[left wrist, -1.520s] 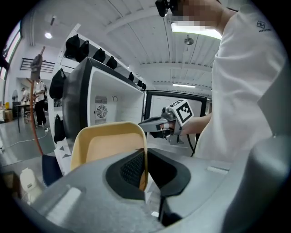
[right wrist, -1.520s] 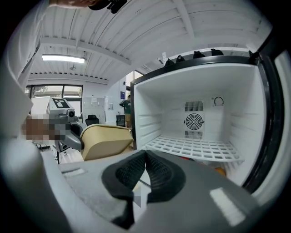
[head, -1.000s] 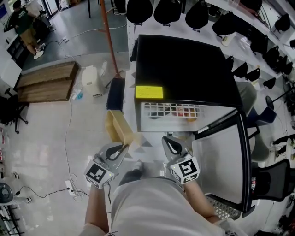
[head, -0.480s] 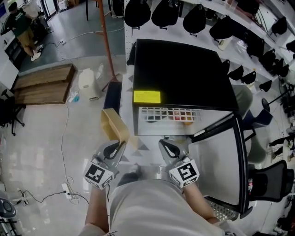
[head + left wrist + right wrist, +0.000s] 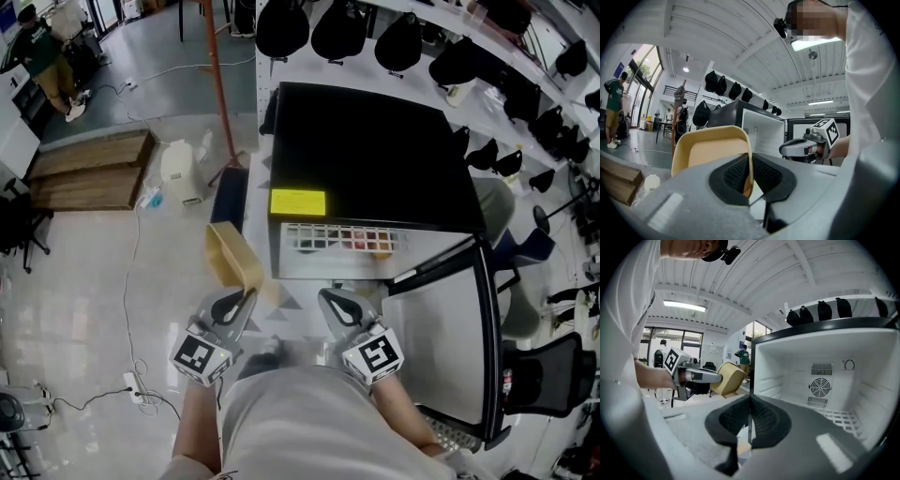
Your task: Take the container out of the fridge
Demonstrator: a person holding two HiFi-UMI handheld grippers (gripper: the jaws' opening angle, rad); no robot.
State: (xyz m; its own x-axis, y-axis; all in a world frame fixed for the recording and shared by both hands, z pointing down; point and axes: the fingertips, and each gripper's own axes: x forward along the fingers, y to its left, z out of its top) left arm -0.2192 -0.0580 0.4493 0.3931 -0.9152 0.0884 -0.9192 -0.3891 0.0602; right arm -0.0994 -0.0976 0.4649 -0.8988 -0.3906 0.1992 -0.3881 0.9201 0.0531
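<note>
Container (image 5: 234, 255): tan, rounded-rectangular, open-topped. It is sitting outside the fridge (image 5: 375, 141), just left of the fridge's open front and above the floor (image 5: 94, 281). It is tipping onto its side, with the opening facing away from the fridge. In the left gripper view its inside is showing only bare tan wall and nothing lying in it. The surface is looking smooth and matte, with a thin rolled rim.

Left tool (image 5: 246, 300): it is clamping the container's rim, with one pad inside the wall and one outside.

Right tool (image 5: 330, 302): its jaws are meeting pad to pad with nothing between them. It is pointing at the fridge opening, just beside the left tool.

Fridge: black top carrying a yellow sticker (image 5: 298, 202), with the door (image 5: 450, 337) swinging out to the right. The cavity is showing white walls, a round fan grille (image 5: 819, 387) on the back wall and a white wire shelf (image 5: 337, 236). Small red and orange items are showing through the shelf grid in the head view, too small to identify.
</note>
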